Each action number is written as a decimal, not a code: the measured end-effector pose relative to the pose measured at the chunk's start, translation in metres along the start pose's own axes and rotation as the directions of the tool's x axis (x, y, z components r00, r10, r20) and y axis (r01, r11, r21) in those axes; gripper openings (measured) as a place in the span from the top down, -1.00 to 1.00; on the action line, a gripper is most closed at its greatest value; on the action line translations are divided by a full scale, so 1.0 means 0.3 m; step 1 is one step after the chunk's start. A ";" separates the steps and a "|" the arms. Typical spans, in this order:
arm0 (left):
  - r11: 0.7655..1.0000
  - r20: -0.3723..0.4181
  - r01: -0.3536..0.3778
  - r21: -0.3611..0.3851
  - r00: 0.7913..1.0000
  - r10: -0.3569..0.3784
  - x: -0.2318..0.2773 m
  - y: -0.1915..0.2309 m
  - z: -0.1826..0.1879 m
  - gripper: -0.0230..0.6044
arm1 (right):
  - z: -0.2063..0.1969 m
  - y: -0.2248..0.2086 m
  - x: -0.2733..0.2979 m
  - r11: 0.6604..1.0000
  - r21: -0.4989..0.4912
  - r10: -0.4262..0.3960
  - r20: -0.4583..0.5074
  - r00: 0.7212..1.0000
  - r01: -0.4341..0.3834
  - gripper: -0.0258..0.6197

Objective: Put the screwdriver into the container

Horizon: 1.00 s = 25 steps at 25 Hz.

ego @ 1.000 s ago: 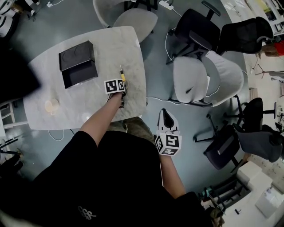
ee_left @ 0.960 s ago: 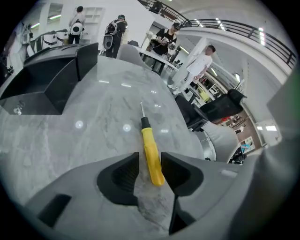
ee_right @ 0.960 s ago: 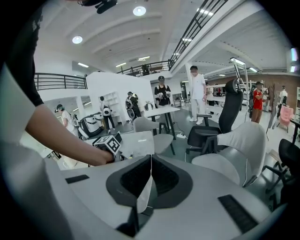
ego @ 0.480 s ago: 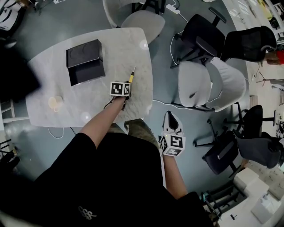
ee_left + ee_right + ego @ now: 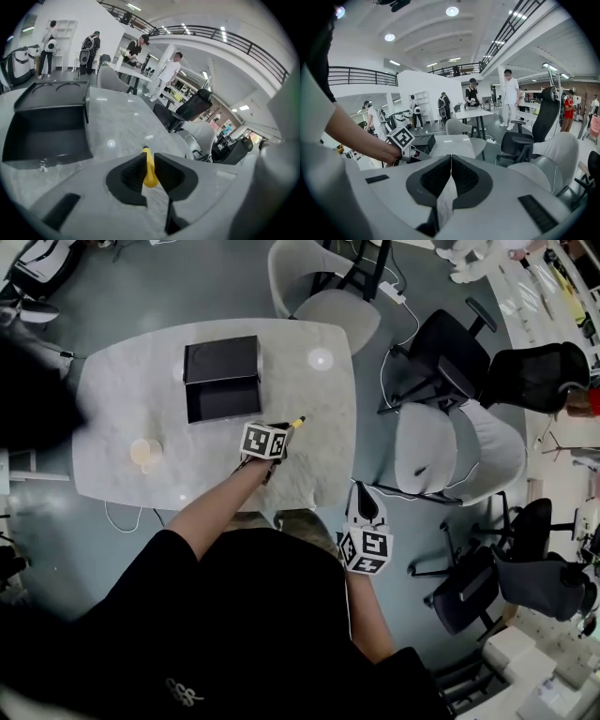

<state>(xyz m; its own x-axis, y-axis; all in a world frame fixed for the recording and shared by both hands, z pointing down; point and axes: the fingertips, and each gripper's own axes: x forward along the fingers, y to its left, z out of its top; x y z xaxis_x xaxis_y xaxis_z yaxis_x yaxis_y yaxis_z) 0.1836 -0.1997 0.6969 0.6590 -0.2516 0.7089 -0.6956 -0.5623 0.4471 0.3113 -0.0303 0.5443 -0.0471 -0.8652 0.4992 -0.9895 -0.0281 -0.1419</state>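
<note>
Screwdriver (image 5: 294, 421): we record its yellow handle pinched between the pads of the left hand-held gripper (image 5: 283, 429), whose jaws have just been closing onto it. In the left gripper view the handle (image 5: 149, 169) fills the narrow gap between the two black pads, with its dark far end pointing ahead across the surface (image 5: 122, 399). From the head view, the screwdriver juts out of the jaws toward the surface's right edge. It is held over the right half of the surface, just off the container's near right corner.

Container (image 5: 223, 381): a black box, open, with the lid lying flat on the far side and the tray toward the near edge. It sits about midway between the left and right edges, closer to the far edge. We see the screwdriver and container apart, not touching.

Right hand-held gripper (image 5: 360, 493): the jaws are pressed together with nothing between them, as its own view confirms (image 5: 451, 161). It is held off the surface, past the near right corner, over the floor.

Other items: a pale round object (image 5: 143, 451) lies toward the near left corner; we cannot tell what it is. A grey chair (image 5: 323, 298) stands beyond the far edge, and a black chair (image 5: 441, 352) and a pale chair (image 5: 441, 442) stand past the right edge. People (image 5: 168, 75) stand in the background.
</note>
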 end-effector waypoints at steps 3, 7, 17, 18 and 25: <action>0.999 0.033 0.050 0.016 0.998 -0.050 -0.072 0.025 0.025 0.81 | 0.017 0.095 0.027 1.000 -0.009 0.016 0.006 1.000 -0.016 0.88; 0.994 0.038 0.089 0.059 0.995 -0.091 -0.142 0.059 0.018 0.81 | 0.023 0.199 0.044 0.999 -0.028 0.030 0.005 1.000 -0.029 0.88; 0.991 0.092 0.132 0.034 0.987 -0.135 -0.298 0.160 0.032 0.82 | 0.048 0.381 0.074 0.998 -0.061 0.035 0.005 0.999 -0.035 0.88; 0.990 0.101 0.137 0.033 0.985 -0.139 -0.314 0.165 0.042 0.82 | 0.053 0.394 0.078 0.997 -0.066 0.036 0.006 0.999 -0.035 0.88; 0.985 0.161 0.166 0.038 0.972 -0.170 -0.442 0.235 0.109 0.82 | 0.102 0.510 0.113 0.995 -0.090 0.032 0.022 0.999 -0.030 0.88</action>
<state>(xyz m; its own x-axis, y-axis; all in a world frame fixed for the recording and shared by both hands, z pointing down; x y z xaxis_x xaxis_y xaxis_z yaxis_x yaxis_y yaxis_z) 0.0565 -0.2317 0.6164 0.8051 -0.2756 0.5252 -0.5649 -0.6260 0.5375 0.1624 -0.0793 0.5134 -0.0761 -0.8767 0.4750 -0.9959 0.0433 -0.0796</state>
